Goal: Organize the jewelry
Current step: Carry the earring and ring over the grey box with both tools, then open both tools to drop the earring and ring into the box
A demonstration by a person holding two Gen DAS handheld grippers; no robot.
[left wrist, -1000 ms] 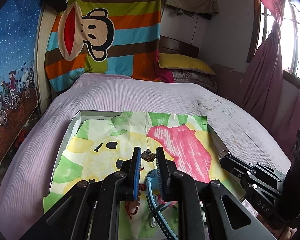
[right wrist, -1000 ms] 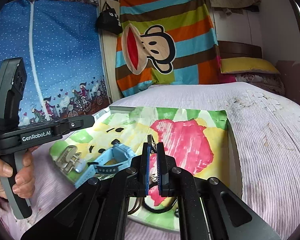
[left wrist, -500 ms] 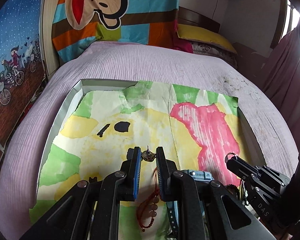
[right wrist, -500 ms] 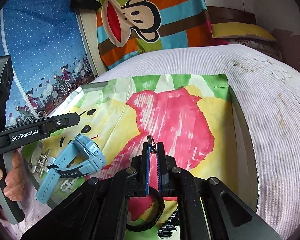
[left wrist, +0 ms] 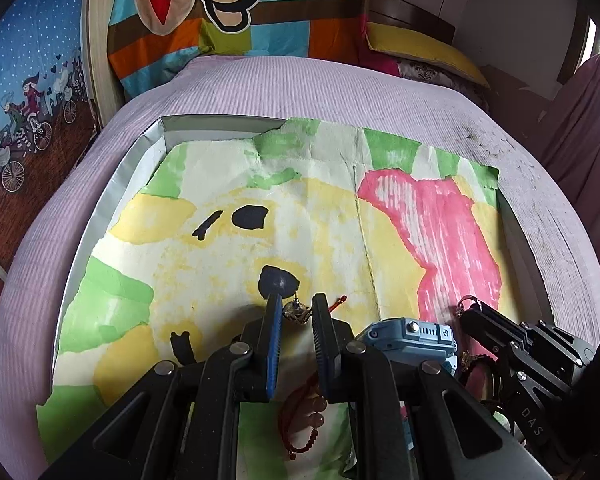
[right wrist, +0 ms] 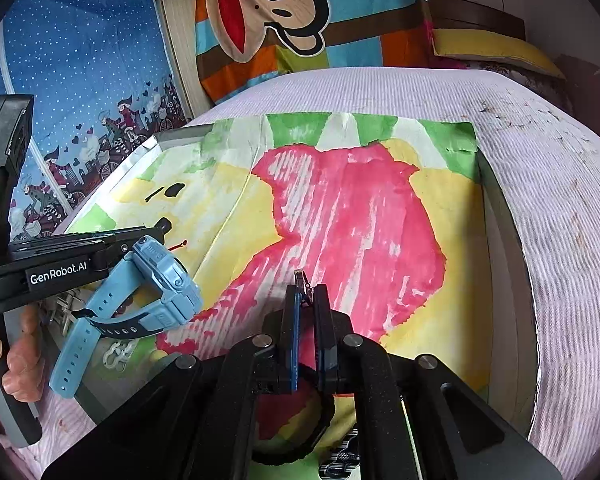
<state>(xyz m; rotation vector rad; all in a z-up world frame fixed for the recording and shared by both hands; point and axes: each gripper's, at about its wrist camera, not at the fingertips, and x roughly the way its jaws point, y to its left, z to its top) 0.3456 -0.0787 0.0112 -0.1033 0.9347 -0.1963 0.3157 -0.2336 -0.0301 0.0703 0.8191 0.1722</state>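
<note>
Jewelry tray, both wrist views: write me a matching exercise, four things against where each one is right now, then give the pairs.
Things
1. small gold ornament
2. thin metal clip
3. blue watch
4. red bead bracelet

Places
A. nipped at the tips of the right gripper
B. lying on the painted paper below the left gripper's fingers
C. between the pads of the left gripper
D. standing on the paper between the two grippers

Pairs: 1-C, 2-A, 3-D, 4-B
</note>
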